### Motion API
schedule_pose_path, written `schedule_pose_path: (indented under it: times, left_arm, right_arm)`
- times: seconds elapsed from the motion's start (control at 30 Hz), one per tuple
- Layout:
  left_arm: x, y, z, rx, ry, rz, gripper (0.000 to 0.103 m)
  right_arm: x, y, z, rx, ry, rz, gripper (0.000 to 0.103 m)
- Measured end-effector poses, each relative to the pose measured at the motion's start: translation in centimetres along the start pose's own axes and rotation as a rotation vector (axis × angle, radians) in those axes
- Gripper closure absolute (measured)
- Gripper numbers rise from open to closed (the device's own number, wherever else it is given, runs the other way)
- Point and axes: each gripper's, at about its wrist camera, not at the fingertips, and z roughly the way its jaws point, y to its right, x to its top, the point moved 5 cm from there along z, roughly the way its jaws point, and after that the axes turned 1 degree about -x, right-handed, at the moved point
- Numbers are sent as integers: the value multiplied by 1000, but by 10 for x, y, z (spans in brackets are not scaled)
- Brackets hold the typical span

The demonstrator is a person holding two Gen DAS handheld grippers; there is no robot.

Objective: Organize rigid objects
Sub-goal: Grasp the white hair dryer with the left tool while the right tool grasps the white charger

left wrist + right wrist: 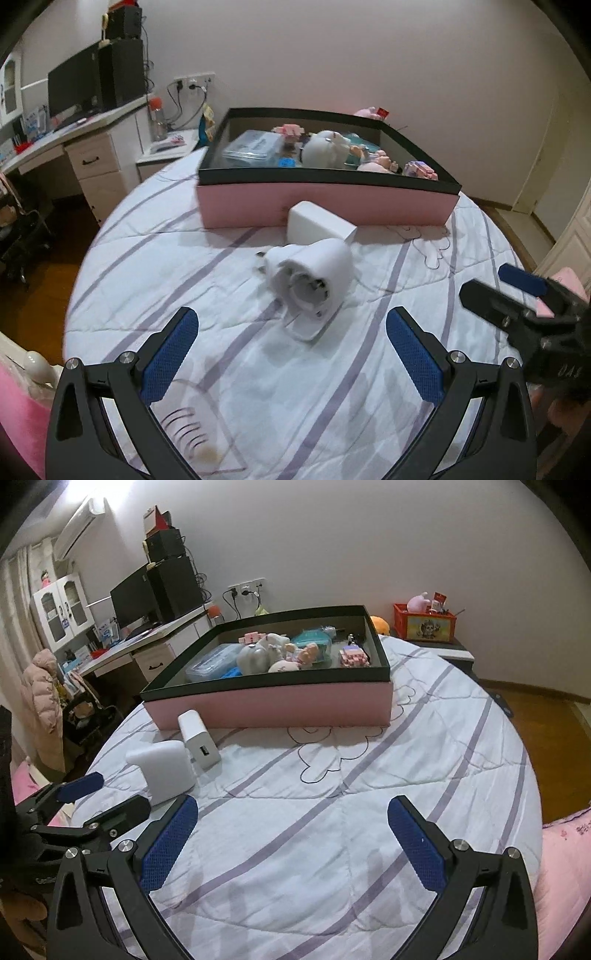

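Note:
A white plug adapter (314,284) lies on its side on the quilt, socket face toward me, just ahead of my open left gripper (291,336). Behind it a white USB charger block (317,223) rests against a pink box with a black rim (325,201). In the right wrist view the adapter (162,771) and the charger (197,744) sit at the left, with the left gripper (99,794) beside them. My right gripper (291,816) stands open over bare quilt; it also shows at the right edge of the left wrist view (495,288). The box (269,701) holds toys and plastic cases.
The bed's striped white quilt (332,812) fills the foreground. A desk (74,133) with monitor and speakers stands at the left. A nightstand (439,646) with a red crate sits at the right behind the bed. Wooden floor lies on both sides.

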Motion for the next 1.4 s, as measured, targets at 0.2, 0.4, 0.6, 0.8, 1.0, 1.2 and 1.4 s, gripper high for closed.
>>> schedule_pose_path:
  times: [0.2, 0.4, 0.6, 0.8, 1.0, 1.2, 1.4]
  left_arm:
    - [8, 2, 27, 31, -57, -19, 0]
    - [13, 0, 47, 38, -83, -56, 0]
    - [15, -8, 50, 19, -62, -92, 20]
    - [14, -15, 41, -9, -43, -98, 39]
    - [7, -36, 26, 34, -34, -70, 39]
    - [-2, -66, 17, 49, -37, -86, 39]
    - [-5, -76, 13, 28, -36, -89, 39]
  right_arm:
    - [0, 10, 10, 19, -18, 36, 0]
    - [-1, 10, 20, 38, -43, 43, 0]
    - [-2, 8, 23, 39, -58, 37, 0]
    - [0, 3, 25, 12, -66, 13, 0]
    - [5, -15, 36, -20, -96, -52, 0]
    - [21, -52, 60, -32, -122, -155, 0]
    - [34, -96, 86, -13, -124, -245, 0]
